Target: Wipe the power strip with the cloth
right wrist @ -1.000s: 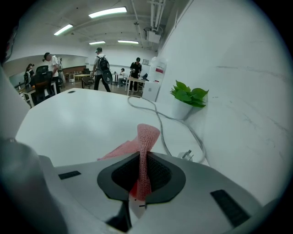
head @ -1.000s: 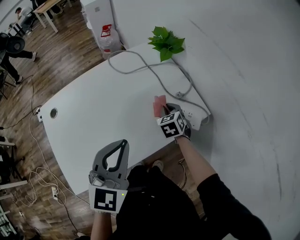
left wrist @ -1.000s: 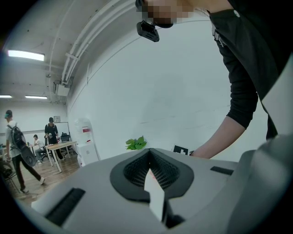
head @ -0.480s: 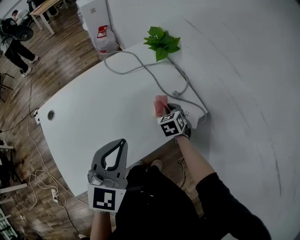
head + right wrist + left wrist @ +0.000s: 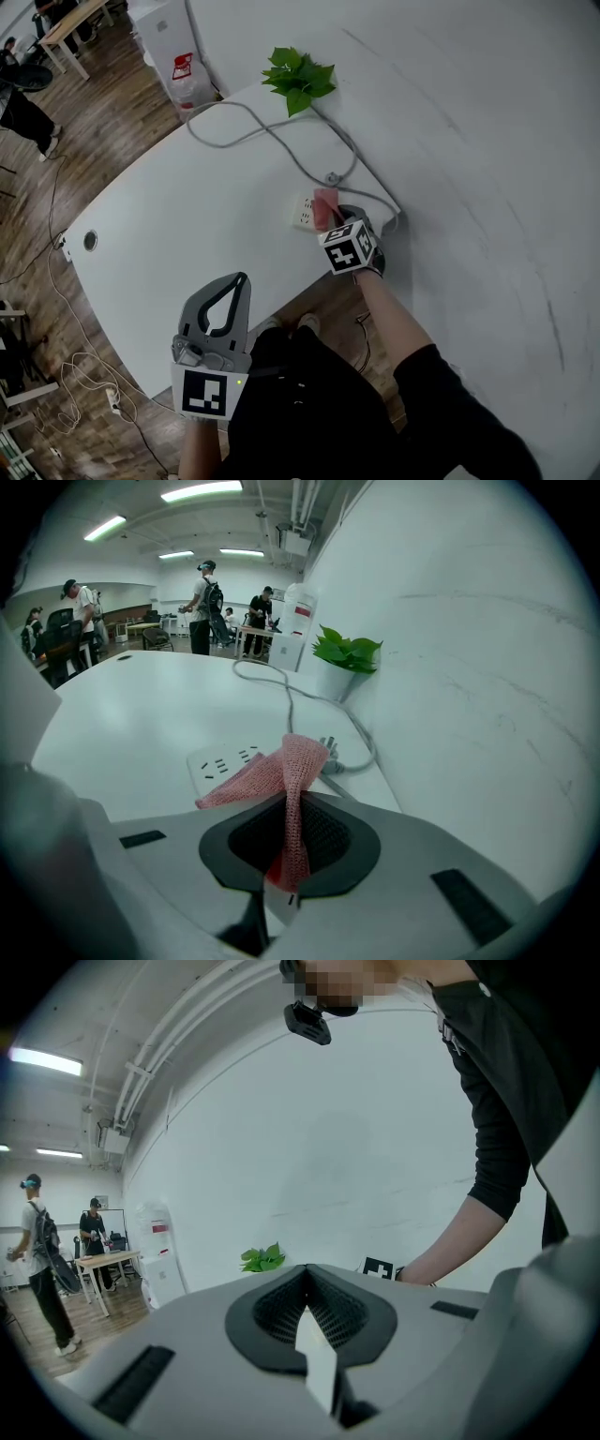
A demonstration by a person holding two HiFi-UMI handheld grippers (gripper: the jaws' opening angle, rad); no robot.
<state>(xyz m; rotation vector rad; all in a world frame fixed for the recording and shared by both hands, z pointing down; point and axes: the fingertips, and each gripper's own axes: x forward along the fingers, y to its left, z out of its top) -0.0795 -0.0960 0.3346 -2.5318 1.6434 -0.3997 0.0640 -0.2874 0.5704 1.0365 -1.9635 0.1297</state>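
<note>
A white power strip (image 5: 302,212) (image 5: 217,763) lies on the white table near its right end, partly covered by a pink knitted cloth (image 5: 325,208) (image 5: 281,772). My right gripper (image 5: 330,219) (image 5: 292,808) is shut on that cloth, which drapes down onto the strip's right part. The strip's grey cable (image 5: 272,131) (image 5: 291,697) loops across the table toward a plug (image 5: 332,178) (image 5: 330,752). My left gripper (image 5: 223,305) (image 5: 307,1283) is held low, off the table's near edge, jaws together with nothing between them.
A small green potted plant (image 5: 297,77) (image 5: 345,653) stands at the table's far corner against the white wall. A round cable hole (image 5: 90,241) sits at the table's left end. Loose cables (image 5: 70,356) lie on the wooden floor at left. People stand at the room's far side (image 5: 206,611).
The right gripper has dragged the cloth rightward along the power strip, so the strip's left end now shows bare. The left gripper has stayed low near the body.
</note>
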